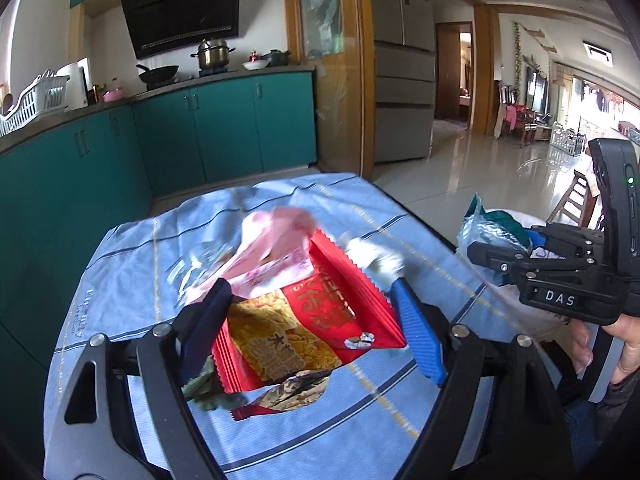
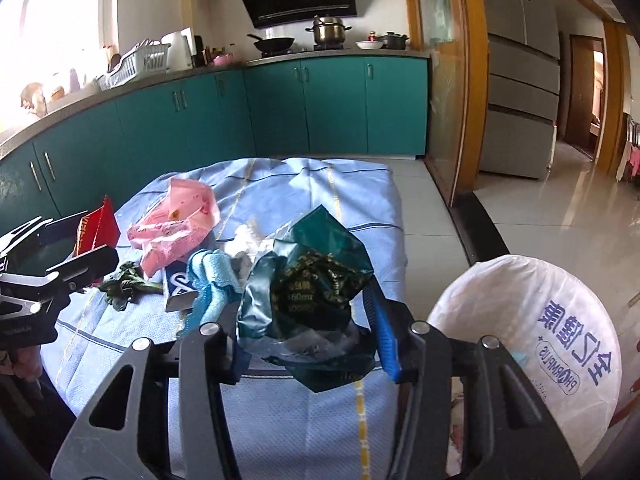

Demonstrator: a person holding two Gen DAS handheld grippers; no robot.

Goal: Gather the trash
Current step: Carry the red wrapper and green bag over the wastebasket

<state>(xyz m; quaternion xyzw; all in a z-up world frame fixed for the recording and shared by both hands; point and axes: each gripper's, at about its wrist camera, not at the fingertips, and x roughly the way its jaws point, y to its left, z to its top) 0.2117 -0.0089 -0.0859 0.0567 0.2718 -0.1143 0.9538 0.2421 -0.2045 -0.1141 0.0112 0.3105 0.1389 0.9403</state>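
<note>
My left gripper (image 1: pixel 310 304) is shut on a red and gold snack wrapper (image 1: pixel 320 320) and holds it above the blue tablecloth (image 1: pixel 120 280); it also shows in the right wrist view (image 2: pixel 76 248) with the red wrapper (image 2: pixel 98 226) between its fingers. My right gripper (image 2: pixel 304 308) is shut on a crumpled dark green foil bag (image 2: pixel 316 280). A pink wrapper (image 2: pixel 176 220), a blue box (image 2: pixel 178 284), a light blue cloth (image 2: pixel 212 276), white tissue (image 2: pixel 248 240) and a green leaf (image 2: pixel 124 280) lie on the table.
A bin lined with a white printed bag (image 2: pixel 532 344) stands right of the table, beside my right gripper. Teal cabinets (image 2: pixel 280 112) and a stove with pots lie beyond. A glass door frame (image 2: pixel 440 80) and tiled floor are at the right.
</note>
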